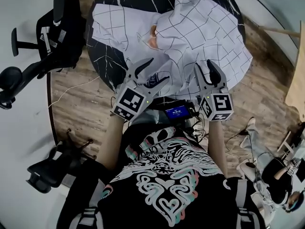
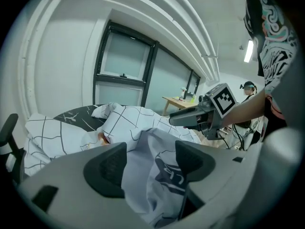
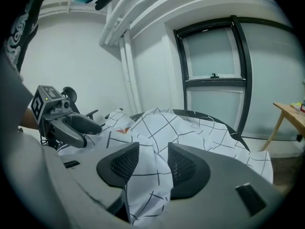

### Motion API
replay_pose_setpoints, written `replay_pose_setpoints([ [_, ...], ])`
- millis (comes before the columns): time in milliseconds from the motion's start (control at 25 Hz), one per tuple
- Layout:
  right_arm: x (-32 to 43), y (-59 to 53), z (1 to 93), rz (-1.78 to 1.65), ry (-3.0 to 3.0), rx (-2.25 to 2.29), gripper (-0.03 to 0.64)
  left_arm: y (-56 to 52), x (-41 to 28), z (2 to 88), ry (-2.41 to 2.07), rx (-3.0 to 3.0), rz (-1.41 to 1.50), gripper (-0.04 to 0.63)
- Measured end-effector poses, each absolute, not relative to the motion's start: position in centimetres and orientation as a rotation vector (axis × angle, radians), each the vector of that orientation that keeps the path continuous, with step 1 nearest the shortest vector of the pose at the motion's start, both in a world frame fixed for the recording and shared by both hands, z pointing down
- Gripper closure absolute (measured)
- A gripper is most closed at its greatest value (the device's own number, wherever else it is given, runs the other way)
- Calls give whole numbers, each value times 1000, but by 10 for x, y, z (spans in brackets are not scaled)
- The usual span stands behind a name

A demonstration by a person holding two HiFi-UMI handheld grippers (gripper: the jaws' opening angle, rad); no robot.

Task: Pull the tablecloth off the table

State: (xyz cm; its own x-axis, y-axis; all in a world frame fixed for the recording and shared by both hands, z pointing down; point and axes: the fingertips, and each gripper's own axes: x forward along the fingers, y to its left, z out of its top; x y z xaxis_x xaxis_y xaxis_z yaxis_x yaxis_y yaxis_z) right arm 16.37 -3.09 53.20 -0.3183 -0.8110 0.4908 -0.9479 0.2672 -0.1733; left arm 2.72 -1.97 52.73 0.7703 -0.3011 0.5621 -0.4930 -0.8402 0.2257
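The soft, light cloth (image 1: pixel 200 27) lay bunched on the table (image 1: pixel 108 61), its near edge slack between the parted jaws of the left gripper (image 1: pixel 151 73) and right gripper (image 1: pixel 207 71), probably best pinched there.

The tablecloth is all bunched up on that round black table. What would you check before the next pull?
1. Tablecloth off the table: not ok. Most of it lies crumpled on the top.
2. Left gripper clamped on the cloth: not ok. Its jaws stand apart and a fold hangs loosely between them.
3. Right gripper clamped on the cloth: not ok. Its jaws are apart and the cloth is slack between them.
4. Nothing riding on the cloth: cannot tell. A small orange patch shows among the folds.
5. Both grippers at the near edge: ok. They sit side by side on the person's side of the table.
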Motion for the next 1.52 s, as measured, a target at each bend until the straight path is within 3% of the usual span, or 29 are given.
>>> replay_pose_setpoints([
  [200,168,-37,543,703,-2231,1613,423,-18,27,537,-632,2589,789,268],
  [360,169,-43,550,734,-2228,1598,380,-26,17,547,-758,2583,867,179],
  [680,169,-50,564,804,-2231,1545,327,-41,2,563,-876,2495,934,128],
  [1520,159,-73,600,868,-2227,1396,244,-58,-8,605,-897,2328,981,115],
])
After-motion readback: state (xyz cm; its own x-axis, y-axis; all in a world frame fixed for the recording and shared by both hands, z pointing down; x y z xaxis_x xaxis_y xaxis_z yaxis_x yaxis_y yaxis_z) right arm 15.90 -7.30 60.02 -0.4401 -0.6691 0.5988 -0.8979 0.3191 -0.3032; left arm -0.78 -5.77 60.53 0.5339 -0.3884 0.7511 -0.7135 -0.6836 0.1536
